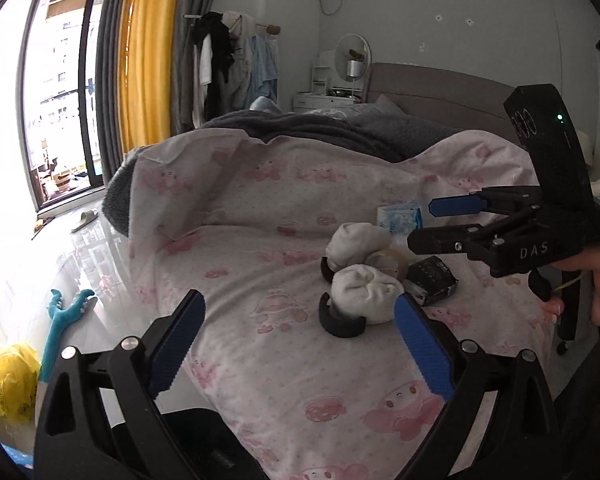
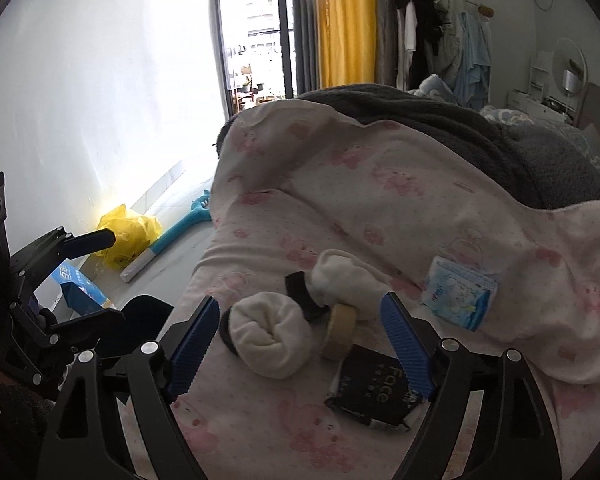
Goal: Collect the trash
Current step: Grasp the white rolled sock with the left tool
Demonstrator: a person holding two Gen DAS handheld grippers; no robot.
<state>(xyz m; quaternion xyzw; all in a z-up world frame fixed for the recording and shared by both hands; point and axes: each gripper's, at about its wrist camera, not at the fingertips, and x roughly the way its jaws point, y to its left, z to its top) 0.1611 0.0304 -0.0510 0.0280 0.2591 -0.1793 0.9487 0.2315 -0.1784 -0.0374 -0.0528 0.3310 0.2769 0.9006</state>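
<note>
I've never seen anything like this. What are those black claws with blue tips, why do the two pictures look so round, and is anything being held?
There is no robot here: a person holds a hand-operated gripper in each hand. Each gripper carries a wide-angle camera looking along its two blue-padded fingers, which bends the pictures round.

The left wrist picture shows the left gripper at the bottom, and the right gripper reaching in from the side. The right wrist picture shows the right one from its own camera.

Both hover over a pink patterned quilt on a bed. On it lie two rolled white socks with black cuffs, a roll of tape, a black packet and a blue tissue pack. A yellow bag sits on the floor.

Both grippers are open; nothing is held.
</note>
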